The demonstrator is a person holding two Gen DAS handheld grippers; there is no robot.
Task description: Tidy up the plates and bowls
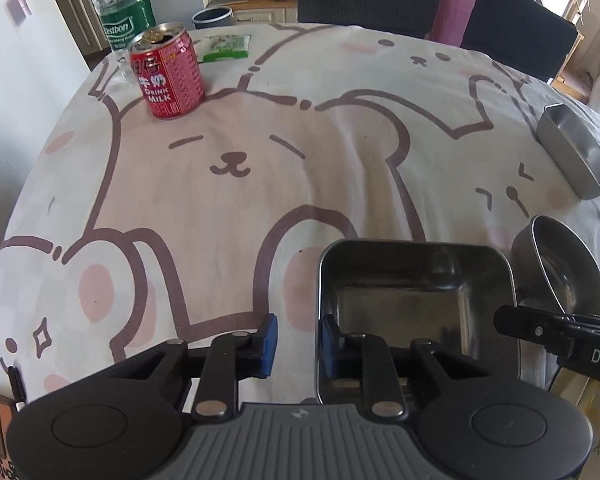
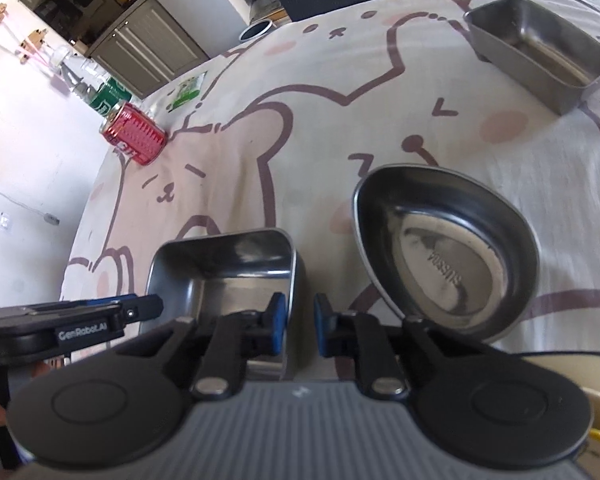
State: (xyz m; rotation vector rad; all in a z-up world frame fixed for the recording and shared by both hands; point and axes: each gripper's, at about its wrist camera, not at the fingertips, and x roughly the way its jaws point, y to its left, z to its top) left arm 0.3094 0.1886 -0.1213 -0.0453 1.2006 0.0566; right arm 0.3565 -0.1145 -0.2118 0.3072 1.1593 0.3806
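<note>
From my left wrist camera, my left gripper [image 1: 296,344] has its jaws straddling the left wall of the square steel tray [image 1: 416,280], one blue pad outside and one inside; there is a gap I can see at the outer pad, so I judge they are not yet pressing. The tray sits upright on the table [image 1: 228,208] close in front of me, mouth up, sides roughly square to my view, with no clear long axis. If I lift with only a rim pinch, the smooth wall could slip or the tray could tip. From my right wrist camera, my right gripper [image 2: 300,330] straddles the tray's opposite wall, jaws narrowly apart, not visibly clamped. The round steel bowl [image 2: 448,256] sits just beside that wall, tilted with its mouth toward me, and a careless lift could knock it. A rectangular steel tray [image 2: 540,52] lies well apart, long axis running diagonally away to the left.
</note>
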